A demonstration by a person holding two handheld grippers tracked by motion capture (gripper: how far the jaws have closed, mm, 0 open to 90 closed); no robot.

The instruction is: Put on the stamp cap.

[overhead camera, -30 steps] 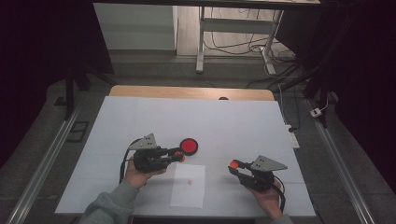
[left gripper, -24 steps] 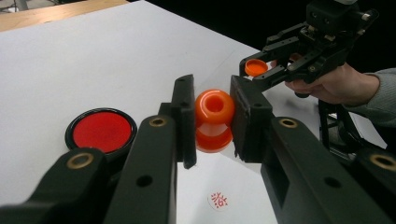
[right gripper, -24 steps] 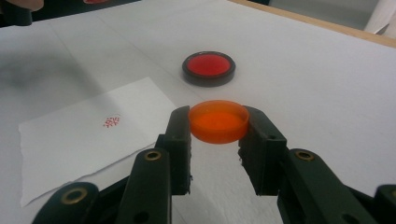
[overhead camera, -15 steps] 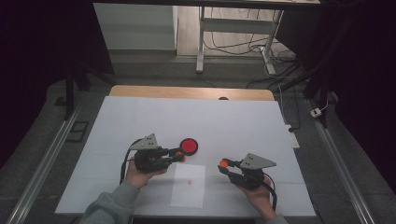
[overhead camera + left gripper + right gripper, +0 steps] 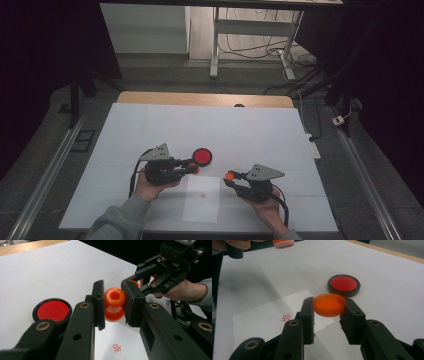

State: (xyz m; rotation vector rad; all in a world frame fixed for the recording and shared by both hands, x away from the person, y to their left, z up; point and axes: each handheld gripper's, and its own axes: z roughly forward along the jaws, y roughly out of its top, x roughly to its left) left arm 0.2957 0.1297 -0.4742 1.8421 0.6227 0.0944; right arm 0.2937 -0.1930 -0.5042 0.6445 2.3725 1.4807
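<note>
Left claw (image 5: 113, 303) grips orange stamp (image 5: 114, 304); right claw (image 5: 328, 306) grips cap (image 5: 329, 305).

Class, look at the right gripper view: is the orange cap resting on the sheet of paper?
No: the orange cap is held off the paper, clamped between the right tongs.

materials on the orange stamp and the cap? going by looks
Orange stamp: looks like glossy moulded plastic, with soft highlights on its rounded knob. Orange cap: probably thin, slightly translucent plastic, since its rim glows lighter than its floor. Neither is certain from looks.
</note>
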